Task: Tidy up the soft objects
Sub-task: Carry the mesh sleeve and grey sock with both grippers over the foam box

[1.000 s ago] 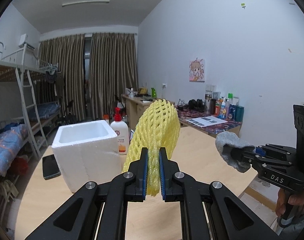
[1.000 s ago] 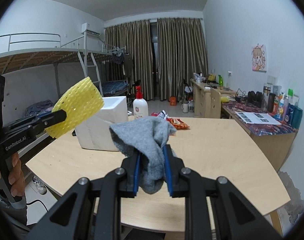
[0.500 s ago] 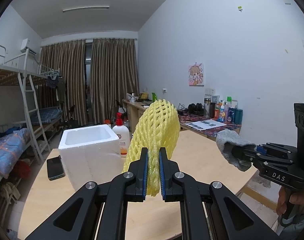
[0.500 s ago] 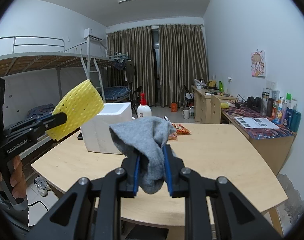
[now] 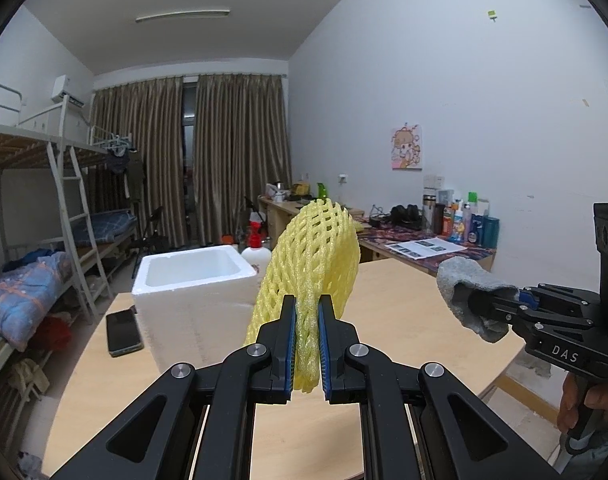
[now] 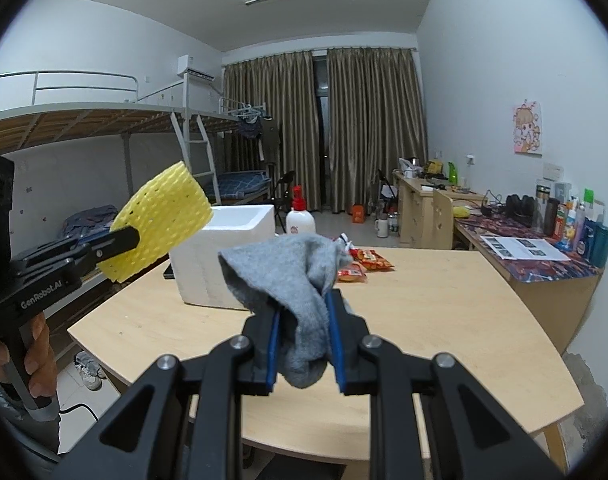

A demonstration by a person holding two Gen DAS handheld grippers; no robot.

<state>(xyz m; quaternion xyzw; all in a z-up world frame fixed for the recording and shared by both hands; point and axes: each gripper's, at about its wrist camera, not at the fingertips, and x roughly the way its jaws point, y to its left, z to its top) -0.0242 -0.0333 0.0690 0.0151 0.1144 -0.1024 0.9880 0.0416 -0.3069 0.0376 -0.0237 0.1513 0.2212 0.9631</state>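
My left gripper [image 5: 306, 308] is shut on a yellow foam fruit net [image 5: 316, 248] and holds it in the air above the wooden table [image 5: 404, 312]; the net also shows in the right wrist view [image 6: 160, 216]. My right gripper [image 6: 302, 304] is shut on a grey sock [image 6: 292, 276], held above the table; the sock shows at the right of the left wrist view [image 5: 468, 296]. A white foam box [image 5: 192, 296], open at the top, stands on the table ahead and to the left of both grippers, and also shows in the right wrist view [image 6: 228, 256].
A white pump bottle with a red top [image 6: 300, 216] stands behind the box. Red snack packets [image 6: 364, 264] lie mid-table. A black phone [image 5: 122, 332] lies left of the box. A bunk bed [image 5: 44, 200] is at the left, a cluttered desk [image 6: 536, 248] at the right.
Both grippers have risen and tilted up a little with their loads still held. The table and box sit lower in both views.
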